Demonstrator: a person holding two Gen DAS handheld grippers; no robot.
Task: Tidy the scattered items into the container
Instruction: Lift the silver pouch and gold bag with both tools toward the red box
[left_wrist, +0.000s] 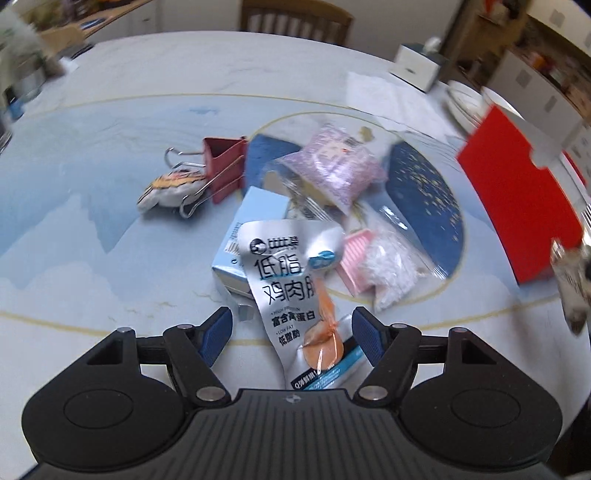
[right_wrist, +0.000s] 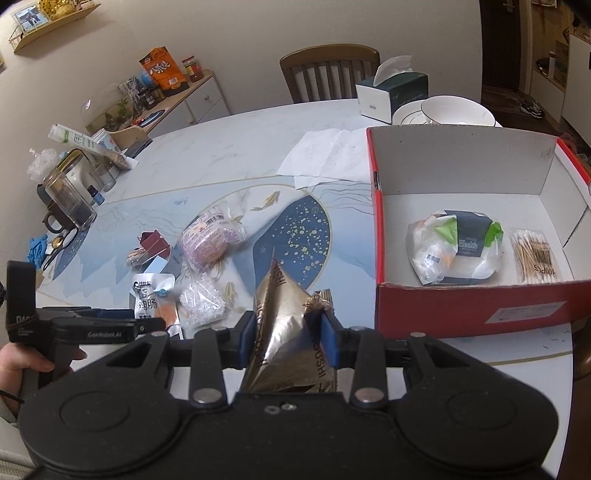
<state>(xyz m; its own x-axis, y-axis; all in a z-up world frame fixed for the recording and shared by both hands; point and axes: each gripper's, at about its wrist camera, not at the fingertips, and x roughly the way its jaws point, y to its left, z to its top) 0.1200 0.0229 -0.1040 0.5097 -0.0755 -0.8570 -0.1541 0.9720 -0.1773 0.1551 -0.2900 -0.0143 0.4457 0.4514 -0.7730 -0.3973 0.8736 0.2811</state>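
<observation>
My right gripper (right_wrist: 287, 341) pinches the gold packet (right_wrist: 284, 332) upright beside the red box (right_wrist: 476, 306), while my left gripper (left_wrist: 291, 336), spread wide, frames the silver sausage pouch (left_wrist: 295, 291) lying lengthwise away from me.

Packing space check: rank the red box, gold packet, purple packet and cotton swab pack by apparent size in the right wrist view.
1. Red box
2. Gold packet, though nearness to the camera inflates it
3. Purple packet
4. Cotton swab pack
</observation>
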